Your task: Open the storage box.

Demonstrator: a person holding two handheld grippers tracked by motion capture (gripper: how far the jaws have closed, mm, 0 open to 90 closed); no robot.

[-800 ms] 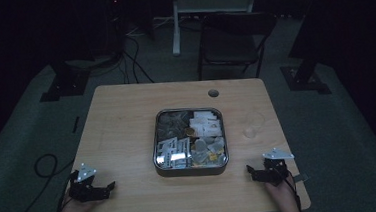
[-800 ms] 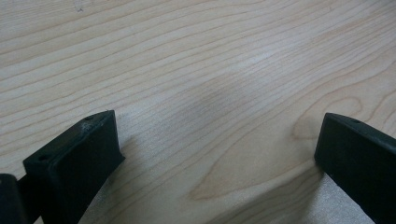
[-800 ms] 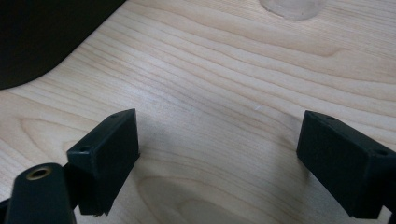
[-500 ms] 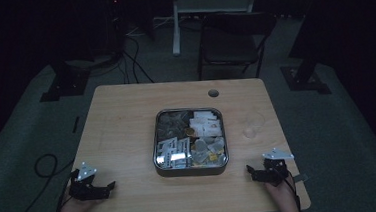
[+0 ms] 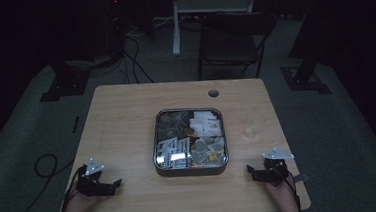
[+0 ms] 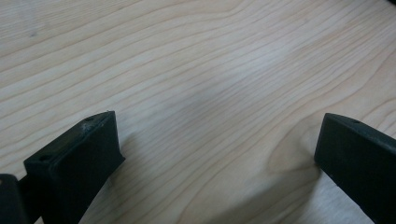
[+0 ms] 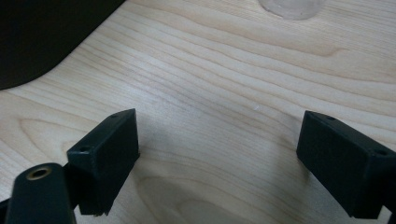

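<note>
The left gripper [image 5: 115, 183] rested near the table's [image 5: 126, 115] front left corner, jaws spread wide and empty; the right gripper [image 5: 251, 170] matched it near the front right corner. The tray [image 5: 156, 153] sat mid-table between them. The right gripper view showed a clear cup [image 7: 292, 7] at its top edge.

The left gripper [image 6: 215, 154] lies low over the wooden table [image 6: 201, 60]. Its two black jaws stand wide apart, one at each side, and between them there is bare wood grain.
</note>
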